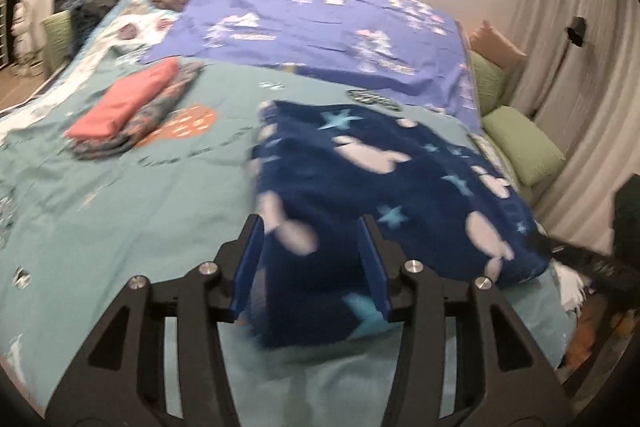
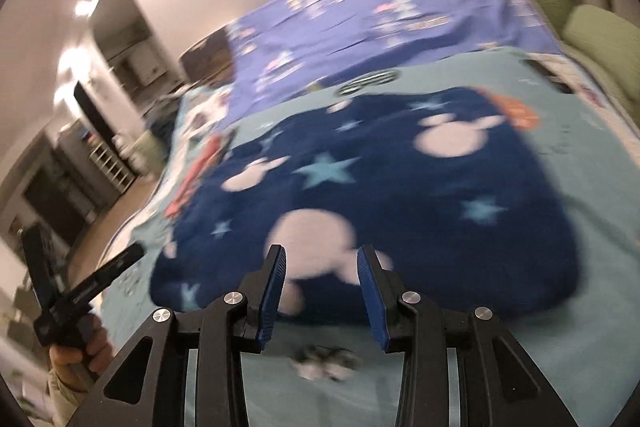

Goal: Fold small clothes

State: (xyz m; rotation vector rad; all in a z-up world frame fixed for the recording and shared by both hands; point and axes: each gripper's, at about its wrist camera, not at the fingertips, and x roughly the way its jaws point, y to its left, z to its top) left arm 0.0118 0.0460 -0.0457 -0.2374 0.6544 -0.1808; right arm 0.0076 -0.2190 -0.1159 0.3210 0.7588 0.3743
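A dark blue fleece garment (image 1: 384,187) with pale mouse-head shapes and light blue stars lies spread on the teal bedspread (image 1: 160,211). My left gripper (image 1: 312,235) is open, its blue pads either side of the garment's near left corner. In the right wrist view the same garment (image 2: 400,195) fills the middle. My right gripper (image 2: 322,263) is open just above its near edge. The left gripper, held in a hand (image 2: 80,299), shows at the far left of that view.
A folded pink garment (image 1: 128,103) rests on a patterned one at the left of the bed. A purple printed sheet (image 1: 320,23) covers the far half. Green pillows (image 1: 524,143) and curtains (image 1: 580,67) line the right side. A small crumpled grey item (image 2: 324,363) lies near me.
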